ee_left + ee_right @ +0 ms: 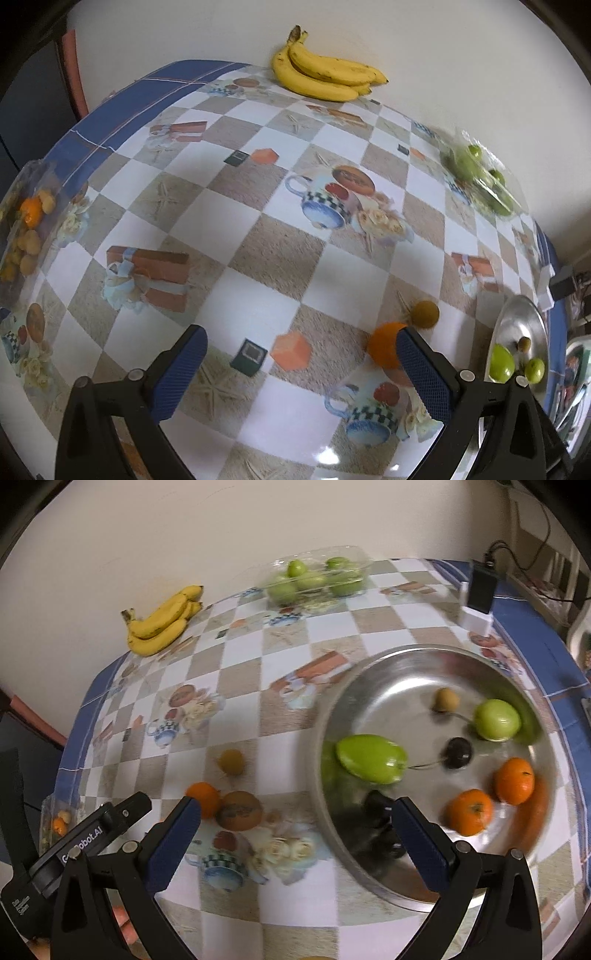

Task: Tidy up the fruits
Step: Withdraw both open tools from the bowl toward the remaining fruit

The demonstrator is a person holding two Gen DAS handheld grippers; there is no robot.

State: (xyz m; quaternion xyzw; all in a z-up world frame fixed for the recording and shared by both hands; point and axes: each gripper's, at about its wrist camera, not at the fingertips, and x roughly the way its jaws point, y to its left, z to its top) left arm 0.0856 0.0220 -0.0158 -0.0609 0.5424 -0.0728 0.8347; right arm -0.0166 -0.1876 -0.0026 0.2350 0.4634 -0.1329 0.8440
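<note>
Tangerines are sitting in the steel tray beside green fruits (possibly guavas); right gripper and left gripper are hovering wide open, empty.

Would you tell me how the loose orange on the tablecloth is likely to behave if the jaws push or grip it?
The orange looks round, so a sideways push would probably roll it across the glossy tablecloth, perhaps into the small brown fruit nearby. Its skin looks firm, so a gentle grip likely holds. Squeezed off-centre, it may slip out.
</note>
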